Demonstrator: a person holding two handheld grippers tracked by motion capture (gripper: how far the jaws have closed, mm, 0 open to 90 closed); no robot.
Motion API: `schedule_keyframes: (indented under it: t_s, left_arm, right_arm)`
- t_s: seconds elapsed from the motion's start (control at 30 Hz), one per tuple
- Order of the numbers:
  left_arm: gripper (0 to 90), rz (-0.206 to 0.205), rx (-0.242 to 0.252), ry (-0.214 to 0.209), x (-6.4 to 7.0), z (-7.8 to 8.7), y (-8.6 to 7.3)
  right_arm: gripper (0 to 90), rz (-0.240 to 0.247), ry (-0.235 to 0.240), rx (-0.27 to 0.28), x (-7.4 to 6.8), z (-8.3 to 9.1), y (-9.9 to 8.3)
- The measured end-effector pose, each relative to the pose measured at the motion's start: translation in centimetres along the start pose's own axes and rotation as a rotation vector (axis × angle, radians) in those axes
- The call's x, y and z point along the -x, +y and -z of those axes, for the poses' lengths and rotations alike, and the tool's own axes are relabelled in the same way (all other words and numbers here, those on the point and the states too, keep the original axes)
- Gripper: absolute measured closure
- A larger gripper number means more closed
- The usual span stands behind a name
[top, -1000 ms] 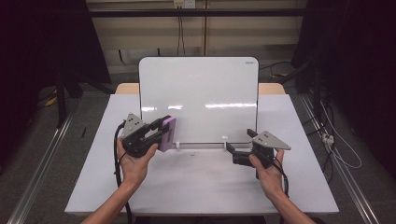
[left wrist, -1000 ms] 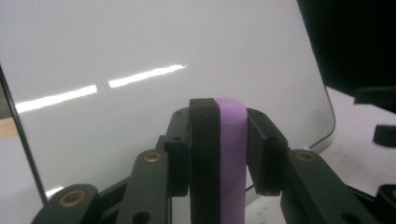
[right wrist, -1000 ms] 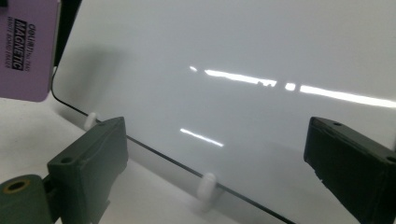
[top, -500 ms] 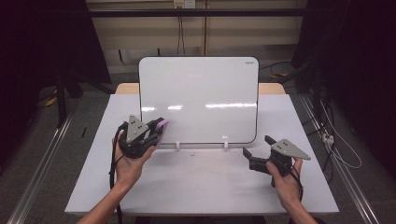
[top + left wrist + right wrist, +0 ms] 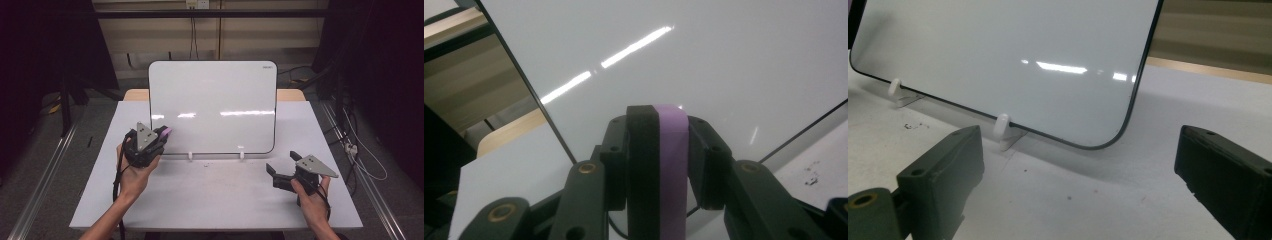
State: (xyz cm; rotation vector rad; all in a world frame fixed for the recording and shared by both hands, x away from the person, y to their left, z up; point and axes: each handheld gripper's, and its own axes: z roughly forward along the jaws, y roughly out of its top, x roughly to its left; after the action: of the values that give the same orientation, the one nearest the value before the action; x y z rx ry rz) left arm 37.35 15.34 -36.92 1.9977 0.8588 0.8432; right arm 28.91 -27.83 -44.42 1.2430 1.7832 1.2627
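A white whiteboard (image 5: 212,105) stands upright on two small white clips (image 5: 241,155) at the middle of the table. By its lower left corner my left gripper (image 5: 161,135) is shut on a purple eraser (image 5: 167,131). In the left gripper view the eraser (image 5: 670,165) sits clamped between the jaws of that gripper (image 5: 664,150), a black layer on its left side, and points at the whiteboard (image 5: 724,55). My right gripper (image 5: 283,165) rests low on the table, off the board's lower right corner, open with nothing in it. Seen from the right gripper (image 5: 1083,165), the whiteboard (image 5: 1013,55) and a clip (image 5: 1004,129) lie ahead.
The white table (image 5: 210,200) has bare surface in front of the board, with a few dark specks (image 5: 913,125) near the left clip (image 5: 895,87). A wooden edge (image 5: 290,94) shows behind the board. Dark floor and rails flank the table.
My right gripper has drawn back from the board's foot, toward the right and the near edge. My left gripper, still shut on the eraser, has slid left to the board's lower left corner.
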Motion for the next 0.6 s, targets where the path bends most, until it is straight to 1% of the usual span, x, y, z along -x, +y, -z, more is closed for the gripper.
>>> schedule_keyframes:
  t_s: [0.03,0.2,0.27,0.3,0.33,0.4,0.43,0.5,0.53,0.57,0.6]
  left_arm:
    - [65.0,-0.002,-0.001,0.005,0.0,0.0,0.1]
    - [65.1,-0.030,-0.051,0.008,0.2,-0.8,0.2]
    - [65.0,-0.029,-0.061,0.006,0.4,-1.2,0.1]
    - [65.0,-0.031,-0.058,0.006,0.4,-1.3,0.1]
    - [65.0,-0.041,-0.063,0.008,0.5,-1.5,0.1]
    - [65.1,-0.063,-0.071,0.027,0.9,-1.9,0.1]
    - [65.0,-0.064,-0.080,0.025,1.0,-2.1,0.1]
    - [65.0,-0.079,-0.089,0.047,1.3,-2.5,0.1]
    - [65.0,-0.073,-0.093,0.046,1.3,-2.7,0.2]
    - [65.0,-0.072,-0.090,0.053,1.3,-2.9,0.2]
    - [65.0,-0.075,-0.093,0.055,1.3,-3.0,0.2]
  right_arm:
    - [5.2,-0.001,0.002,-0.001,-0.1,0.0,0.0]
    - [5.2,0.001,0.007,-0.001,-0.2,-0.1,0.0]
    - [5.2,0.002,0.009,-0.001,-0.2,-0.1,0.0]
    - [5.2,0.002,0.010,-0.002,-0.2,-0.1,0.0]
    - [5.2,0.003,0.011,-0.003,-0.2,-0.1,0.0]
    - [5.3,-0.001,0.015,-0.001,-0.2,-0.2,-0.1]
    - [5.2,-0.004,0.020,-0.001,-0.2,-0.2,0.0]
    - [5.2,-0.001,0.018,0.001,-0.2,-0.2,-0.1]
    - [5.2,-0.004,0.019,-0.001,-0.2,-0.2,-0.1]
    - [5.2,-0.001,0.020,0.000,-0.2,-0.2,-0.1]
    - [5.2,0.001,0.020,0.001,-0.2,-0.2,-0.1]
